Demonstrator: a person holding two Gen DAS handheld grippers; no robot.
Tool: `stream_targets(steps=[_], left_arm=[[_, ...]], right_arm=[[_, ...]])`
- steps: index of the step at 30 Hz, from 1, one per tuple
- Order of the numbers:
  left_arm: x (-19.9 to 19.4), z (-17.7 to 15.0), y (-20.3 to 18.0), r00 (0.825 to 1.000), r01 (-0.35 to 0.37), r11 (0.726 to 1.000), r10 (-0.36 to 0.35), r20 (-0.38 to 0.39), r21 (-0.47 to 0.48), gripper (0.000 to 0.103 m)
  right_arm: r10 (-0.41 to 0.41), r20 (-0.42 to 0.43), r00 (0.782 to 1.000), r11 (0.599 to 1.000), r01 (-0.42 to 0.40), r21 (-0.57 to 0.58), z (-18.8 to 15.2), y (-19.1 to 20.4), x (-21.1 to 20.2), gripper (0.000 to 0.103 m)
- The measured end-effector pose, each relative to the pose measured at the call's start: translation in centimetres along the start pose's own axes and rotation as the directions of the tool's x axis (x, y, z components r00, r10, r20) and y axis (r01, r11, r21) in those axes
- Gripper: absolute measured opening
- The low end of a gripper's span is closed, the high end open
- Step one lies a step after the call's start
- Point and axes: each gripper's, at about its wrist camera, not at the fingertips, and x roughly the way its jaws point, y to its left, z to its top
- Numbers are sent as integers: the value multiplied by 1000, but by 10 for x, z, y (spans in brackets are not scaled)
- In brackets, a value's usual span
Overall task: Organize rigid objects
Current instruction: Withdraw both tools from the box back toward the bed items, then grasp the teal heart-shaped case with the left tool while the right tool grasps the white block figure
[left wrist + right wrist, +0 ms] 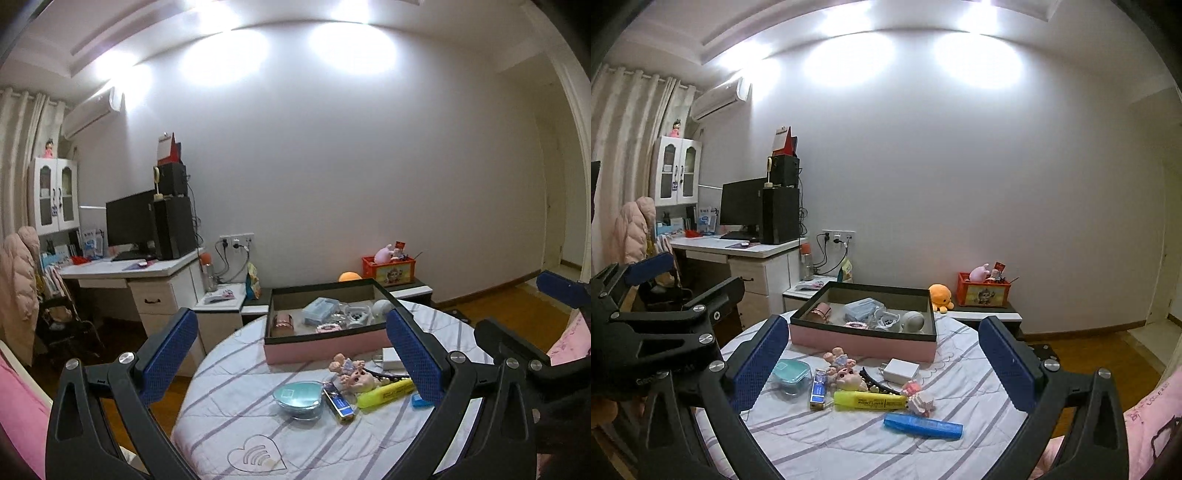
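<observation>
A round table under a striped cloth (849,443) carries a pink box with a black rim (864,341) (306,349) that holds several small items. In front of the box lie a yellow highlighter (870,400) (388,393), a blue highlighter (923,425), a teal dish (297,397) (790,373), a blue-and-gold bar (340,402), a small doll (846,371) (351,373), a white charger (901,370) and a pink block toy (919,398). My left gripper (290,317) and right gripper (883,322) hover side by side over the table's near edge. Both are open and hold nothing.
A white desk (155,269) with a monitor stands at the back left, with a chair draped in a pink coat (18,280) nearer. Behind the table a low stand (982,315) carries a red toy box (984,293) and an orange plush (940,295). Pink fabric (1152,417) lies at right.
</observation>
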Motion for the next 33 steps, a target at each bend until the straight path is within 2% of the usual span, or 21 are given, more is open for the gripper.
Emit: stream_targets(steps=[4, 10, 13, 14, 18, 21, 26, 28, 30, 32, 33], left_arm=[[7, -10, 1, 999, 17, 1000, -17, -36, -11, 103], [34, -43, -2, 984, 34, 999, -33, -175, 2, 103], [52, -65, -4, 963, 64, 998, -65, -261, -11, 103], [61, -74, -5, 951, 69, 997, -71, -300, -15, 103], [88, -96, -1, 919, 71, 996, -86, -384, -52, 103], [111, -106, 6, 897, 52, 994, -87, -434, -92, 103], [151, -125, 12, 852, 21, 995, -67, -520, -94, 103], [160, -129, 14, 840, 11, 995, -62, -539, -98, 103], [171, -130, 16, 832, 20, 993, -79, -549, -113, 103], [183, -131, 16, 808, 37, 992, -100, -581, -120, 103], [187, -131, 16, 802, 50, 991, -114, -586, -124, 103]], right_arm=[[-6, -15, 1000, 1000, 6, -7, -6, -2, 1, 103], [-13, -88, 996, 1000, 13, 9, -31, -7, 17, 103], [-19, -154, 988, 999, 23, 27, -49, -13, 32, 103], [-22, -182, 983, 999, 28, 32, -55, -16, 38, 103], [-27, -264, 964, 997, 45, 62, -77, -28, 60, 103], [-25, -309, 951, 995, 55, 88, -90, -38, 74, 103], [-30, -394, 919, 991, 80, 111, -110, -52, 98, 103], [-34, -414, 910, 990, 89, 113, -115, -54, 108, 103], [-31, -431, 902, 989, 90, 116, -118, -57, 118, 103], [-29, -446, 894, 988, 93, 122, -119, -59, 128, 103], [-25, -453, 891, 988, 92, 125, -120, -60, 133, 103]])
